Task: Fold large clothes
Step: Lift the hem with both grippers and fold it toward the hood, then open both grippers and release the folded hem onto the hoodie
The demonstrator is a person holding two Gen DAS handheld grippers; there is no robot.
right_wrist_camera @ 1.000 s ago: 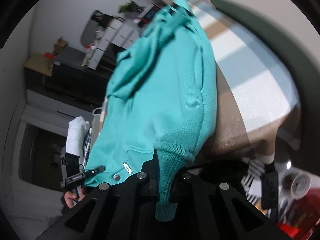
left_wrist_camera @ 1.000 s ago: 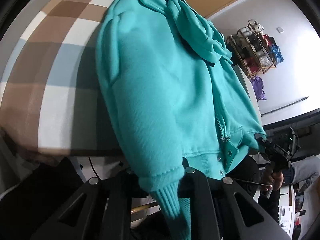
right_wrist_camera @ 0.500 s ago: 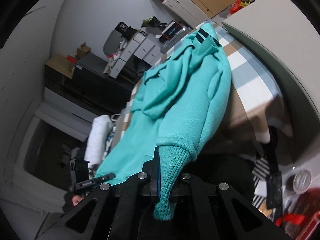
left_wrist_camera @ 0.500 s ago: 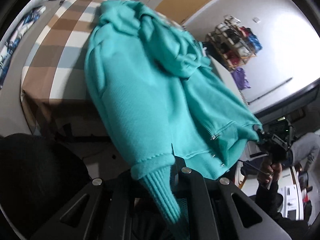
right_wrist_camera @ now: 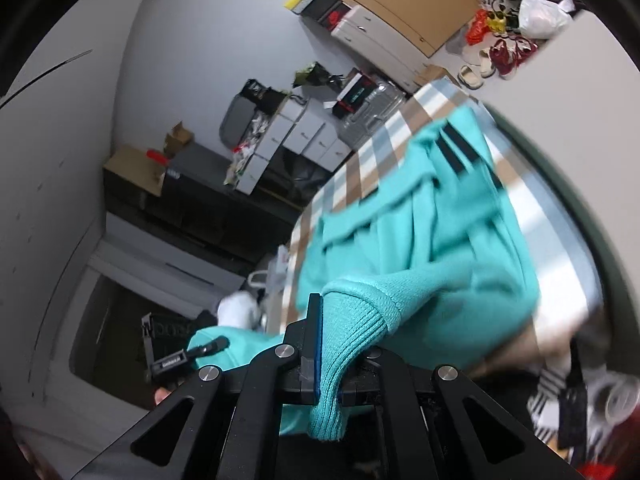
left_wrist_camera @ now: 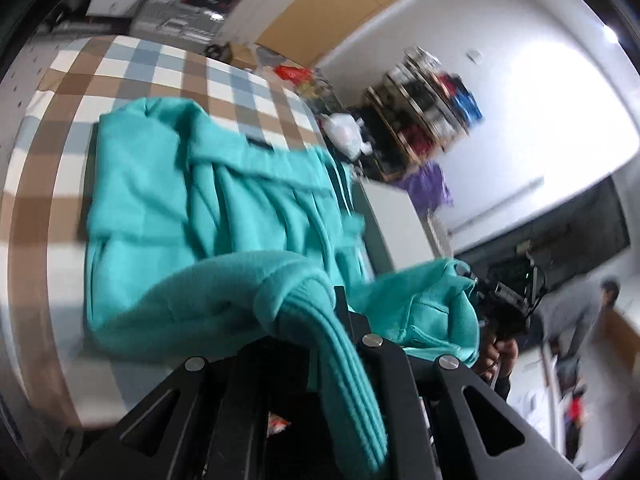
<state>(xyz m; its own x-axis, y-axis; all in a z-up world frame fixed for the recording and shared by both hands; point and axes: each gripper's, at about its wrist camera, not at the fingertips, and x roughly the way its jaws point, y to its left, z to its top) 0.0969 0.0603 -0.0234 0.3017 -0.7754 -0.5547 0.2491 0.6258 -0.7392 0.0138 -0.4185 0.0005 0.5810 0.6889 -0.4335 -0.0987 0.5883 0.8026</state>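
A teal zip hoodie (left_wrist_camera: 168, 208) lies across a brown, blue and white checked cover (left_wrist_camera: 52, 184), its hood end far from me. My left gripper (left_wrist_camera: 320, 304) is shut on one ribbed sleeve cuff (left_wrist_camera: 344, 360), which hangs down between the fingers. In the right wrist view the right gripper (right_wrist_camera: 340, 320) is shut on the other ribbed cuff (right_wrist_camera: 344, 344), with the hoodie body (right_wrist_camera: 440, 232) spread beyond on the checked cover (right_wrist_camera: 368, 160). Each view shows the other gripper off to the side, the right gripper (left_wrist_camera: 480, 284) and the left gripper (right_wrist_camera: 216, 346), with the teal hem raised between them.
A shelf rack of bags and shoes (left_wrist_camera: 424, 108) and a white cabinet (left_wrist_camera: 396, 216) stand past the cover's far side. A person in grey (left_wrist_camera: 576, 312) is at the right. White drawers (right_wrist_camera: 308, 136), a dark desk (right_wrist_camera: 168, 184) and shoes (right_wrist_camera: 492, 60) fill the room behind.
Both grippers have risen with the cuffs, lifting the hoodie's lower part from hanging over the edge to above the cover. The pictures are blurred by the motion.
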